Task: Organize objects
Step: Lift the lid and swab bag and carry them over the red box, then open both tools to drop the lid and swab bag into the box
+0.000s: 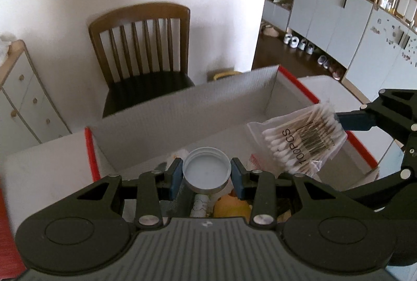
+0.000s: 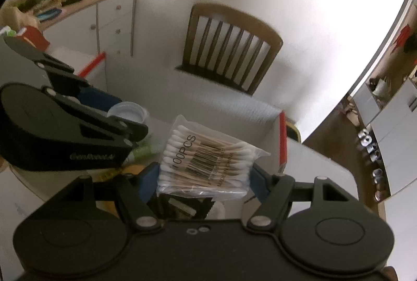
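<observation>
My left gripper (image 1: 206,175) has its blue-padded fingers (image 1: 175,174) clamped on the rim of a round white plastic lid with a metal-looking band (image 1: 207,171), open side up, pads on opposite edges so the shallow disc cannot tip. My right gripper (image 2: 204,175) has its fingers (image 2: 148,182) closed across a clear crinkly plastic bag of wooden-stemmed cotton swabs printed "100PCS" (image 2: 206,158); the grip runs along the bundle's length, so the cotton tips bear on the pads and the loose film hangs free.

Both items hang over the open white corrugated cardboard box with red edge trim (image 1: 182,109). The bag sits toward the box's right side, the lid nearer the middle, the two well apart. Judgement: both are being carried in for deposit, neither yet released.

Box floor already holds clutter under the lid: a yellow rounded object (image 1: 230,206) and a small white printed tube (image 1: 202,204), both partly hidden. Box rests on a pale counter (image 1: 39,166).

Beyond it, a dark brown slatted wooden chair (image 1: 142,46) stands against the white wall.
</observation>
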`<state>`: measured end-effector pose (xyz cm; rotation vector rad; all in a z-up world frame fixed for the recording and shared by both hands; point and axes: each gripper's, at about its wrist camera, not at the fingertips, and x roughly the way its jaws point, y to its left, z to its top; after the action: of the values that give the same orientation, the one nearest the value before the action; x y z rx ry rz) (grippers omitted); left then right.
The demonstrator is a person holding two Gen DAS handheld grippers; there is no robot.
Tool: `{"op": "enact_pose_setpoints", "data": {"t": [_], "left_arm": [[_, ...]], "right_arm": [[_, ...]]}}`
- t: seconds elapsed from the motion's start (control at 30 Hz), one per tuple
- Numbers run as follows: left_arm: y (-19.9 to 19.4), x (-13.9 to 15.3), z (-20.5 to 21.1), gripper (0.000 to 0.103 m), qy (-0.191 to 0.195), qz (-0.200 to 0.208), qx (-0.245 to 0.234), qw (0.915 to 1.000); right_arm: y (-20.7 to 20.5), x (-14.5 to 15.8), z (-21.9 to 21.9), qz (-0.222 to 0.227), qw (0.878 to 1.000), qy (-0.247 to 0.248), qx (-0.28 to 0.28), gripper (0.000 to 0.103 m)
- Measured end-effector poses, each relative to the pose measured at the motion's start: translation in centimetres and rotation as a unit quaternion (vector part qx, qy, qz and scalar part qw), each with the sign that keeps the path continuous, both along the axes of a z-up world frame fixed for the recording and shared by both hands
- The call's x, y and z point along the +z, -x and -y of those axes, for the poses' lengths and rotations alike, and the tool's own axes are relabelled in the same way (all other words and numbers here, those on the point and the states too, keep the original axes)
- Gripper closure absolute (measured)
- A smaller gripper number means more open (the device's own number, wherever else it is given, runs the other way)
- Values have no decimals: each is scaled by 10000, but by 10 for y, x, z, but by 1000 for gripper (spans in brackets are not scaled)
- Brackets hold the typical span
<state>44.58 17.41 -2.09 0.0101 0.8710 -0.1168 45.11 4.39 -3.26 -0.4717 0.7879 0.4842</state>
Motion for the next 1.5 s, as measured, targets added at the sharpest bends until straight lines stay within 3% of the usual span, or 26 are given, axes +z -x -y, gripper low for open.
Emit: {"op": "enact_pose_setpoints", "data": {"t": [0.47,0.83,0.97,1.0,1.5], "left_arm": [[-12,-37,-6,65,150,-545,-29,9984],[-18,-44,-7,64,102,-827,37,9965],[-14,-40,-9,43,183,-733,87,9971],[-13,-38,-8,42,208,-689,73,9974],[28,8,-7,42,121,-199,226,9995]], "right_arm": [[-1,-27,-1,-221,9996,144,-61,30],[5,-23,6,-245,9997,15,-11,22],[10,-17,10,-204,9998,-20,2,18],[12,-15,11,-186,9998,-13,22,18],[46,39,41,63,9988,-491,-4,17]]}}
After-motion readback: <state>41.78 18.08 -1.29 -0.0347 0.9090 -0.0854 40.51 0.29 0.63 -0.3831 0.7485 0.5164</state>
